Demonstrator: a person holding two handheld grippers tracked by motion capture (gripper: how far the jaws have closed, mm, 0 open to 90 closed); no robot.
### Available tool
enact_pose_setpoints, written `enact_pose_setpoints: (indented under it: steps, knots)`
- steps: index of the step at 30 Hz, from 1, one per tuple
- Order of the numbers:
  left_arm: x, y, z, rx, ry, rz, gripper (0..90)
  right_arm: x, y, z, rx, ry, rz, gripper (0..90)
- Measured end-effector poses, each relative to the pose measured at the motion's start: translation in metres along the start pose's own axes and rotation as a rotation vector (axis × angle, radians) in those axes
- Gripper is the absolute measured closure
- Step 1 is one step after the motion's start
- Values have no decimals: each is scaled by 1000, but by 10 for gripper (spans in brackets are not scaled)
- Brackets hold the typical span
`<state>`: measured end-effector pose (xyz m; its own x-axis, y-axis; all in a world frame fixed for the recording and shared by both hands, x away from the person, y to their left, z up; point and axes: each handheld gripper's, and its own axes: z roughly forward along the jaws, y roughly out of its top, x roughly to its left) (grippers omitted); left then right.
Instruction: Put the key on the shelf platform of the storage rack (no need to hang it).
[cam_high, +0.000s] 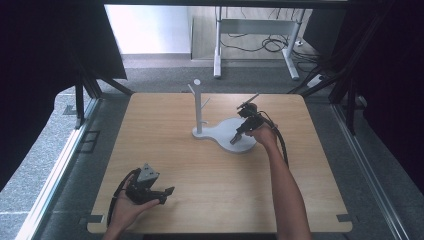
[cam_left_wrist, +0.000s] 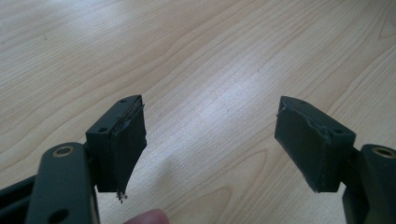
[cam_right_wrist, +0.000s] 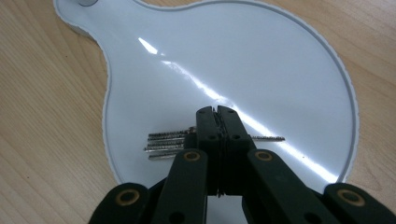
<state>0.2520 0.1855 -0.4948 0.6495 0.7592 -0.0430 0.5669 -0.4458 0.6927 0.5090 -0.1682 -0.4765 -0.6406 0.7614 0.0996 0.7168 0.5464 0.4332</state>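
Right hand-held gripper (cam_right_wrist: 215, 112): pressed together, pinching a small metal chain (cam_right_wrist: 168, 144) over the white tray (cam_right_wrist: 261, 60).
Left hand-held gripper (cam_left_wrist: 210, 140): spread, over bare tabletop (cam_left_wrist: 210, 56), near left.
High view: stand (cam_high: 198, 107) rises from tray's far-left end.

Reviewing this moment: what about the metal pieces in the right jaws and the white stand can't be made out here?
- Metal pieces, right gripper view: the shut right gripper covers their middle; what they are is unclear.
- Same pieces, high view: too small and behind the gripper.
- White stand, right gripper view: its post is cut off by the top edge.
- Left gripper, left gripper view: open over bare table.
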Motion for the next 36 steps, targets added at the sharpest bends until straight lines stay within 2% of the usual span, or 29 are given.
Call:
enact_pose_setpoints:
  steps: [4,11,16,19,21,25,32,36]
  knots:
    - [-1,0,1,1,0,-3,250,1,-3,2,-16,-21,-20,884]
    - [-1,0,2,3,-1,-1,250,-2,-8,2,-22,-27,-17,874]
    - [-1,0,2,3,0,-1,250,-3,-10,3,-17,-36,-23,824]
    - [-1,0,2,3,-1,-1,250,-3,-11,2,-26,-33,-21,755]
    - [-1,0,2,4,-3,0,250,-3,-12,0,-44,-39,-16,703]
    - [-1,0,3,6,-3,2,250,-3,-12,-8,-96,-20,-4,636]
    - [-2,0,3,9,-4,5,250,4,-16,-22,-159,-6,-47,528]
    - [-3,0,4,8,-5,5,250,8,-19,-30,-184,-6,-62,505]
